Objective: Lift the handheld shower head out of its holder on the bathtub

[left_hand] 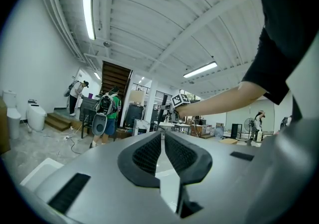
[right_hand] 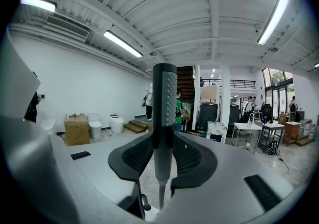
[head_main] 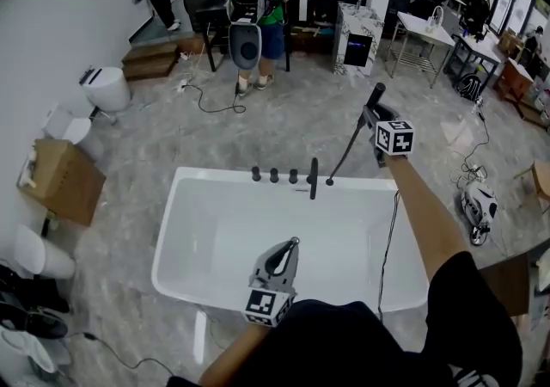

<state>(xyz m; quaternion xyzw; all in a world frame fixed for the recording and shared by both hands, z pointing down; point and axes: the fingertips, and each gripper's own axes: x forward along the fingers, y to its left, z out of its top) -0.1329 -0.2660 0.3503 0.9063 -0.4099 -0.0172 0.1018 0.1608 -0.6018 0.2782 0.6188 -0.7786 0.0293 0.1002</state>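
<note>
The right gripper [right_hand: 163,144] pinches the handheld shower head [right_hand: 164,93] by its slim stem. Its pads press on either side, with the perforated head standing upright above the jaws and the hose fitting hanging below them. In the head view the shower head sits raised above the far rim of the bathtub [head_main: 172,230], toward that rim's right end. It is well apart from the row of black fittings [head_main: 284,175] mounted along the rim. The hose [head_main: 346,151] runs from it in a slanting line down to the right end of that row.

The left gripper [left_hand: 163,136] has its jaws pressed together with nothing between them. It hovers over the tub's near rim and takes no part in the grip.

Going by this, the lift itself looks done, since the shower head is out of its holder and hangs free in the grip, tied to the tub only by its hose. At most it remains to hold it steady or carry it further from the rim.
</note>
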